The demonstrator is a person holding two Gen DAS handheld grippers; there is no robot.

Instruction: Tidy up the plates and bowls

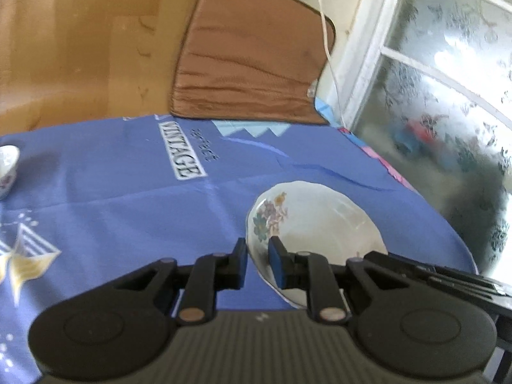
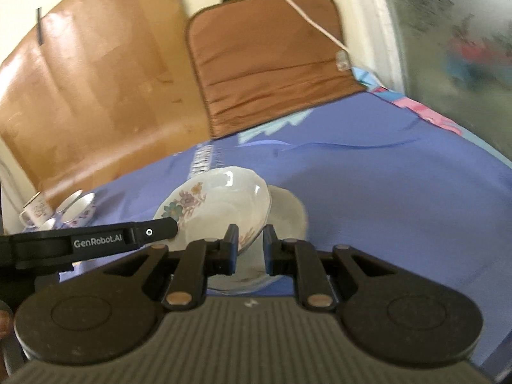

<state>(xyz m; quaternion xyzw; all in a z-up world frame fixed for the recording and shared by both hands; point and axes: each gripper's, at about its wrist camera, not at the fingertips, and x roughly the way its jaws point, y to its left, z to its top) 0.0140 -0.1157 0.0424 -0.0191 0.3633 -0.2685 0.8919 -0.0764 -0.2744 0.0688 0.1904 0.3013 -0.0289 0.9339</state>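
Observation:
A white floral plate with a scalloped rim is held over the blue tablecloth. My left gripper is shut on its left rim, one pad on each face. In the right wrist view the same floral plate tilts up, and my right gripper is shut on its near rim. The left gripper reaches in from the left onto the rim. The right gripper shows as a black arm at the plate's right. A second white dish shows behind and under the plate; I cannot tell whether they touch.
A cup and a small floral bowl stand at the table's far left; the small floral bowl also shows at the left wrist view's edge. A brown cushion and wooden board lean behind. A frosted glass door is on the right.

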